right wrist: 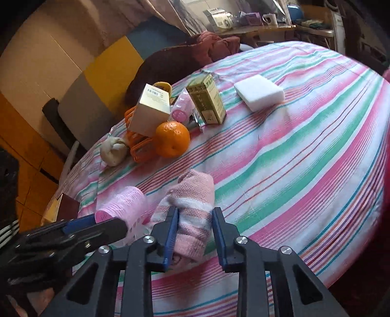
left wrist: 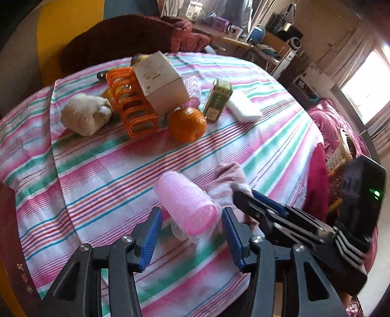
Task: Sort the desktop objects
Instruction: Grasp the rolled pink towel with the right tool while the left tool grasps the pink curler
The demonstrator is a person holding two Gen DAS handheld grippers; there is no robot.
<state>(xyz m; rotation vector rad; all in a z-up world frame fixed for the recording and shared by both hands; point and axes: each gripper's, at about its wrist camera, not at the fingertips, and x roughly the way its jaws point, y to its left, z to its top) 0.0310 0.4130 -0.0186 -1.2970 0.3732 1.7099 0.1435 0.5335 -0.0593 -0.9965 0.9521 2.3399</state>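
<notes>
Here, the left hand-held gripper [left wrist: 191,232] gapes around the pink hair roller [left wrist: 186,201]; the right hand-held gripper [right wrist: 195,235] brackets the pink towel [right wrist: 192,209], unclenched.

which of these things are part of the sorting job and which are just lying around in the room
For sorting:
hair roller, between the left gripper fingers
pink towel, between the right gripper fingers
orange
green box
white sponge
orange rack

Lying about:
mug
brown cushion
</notes>
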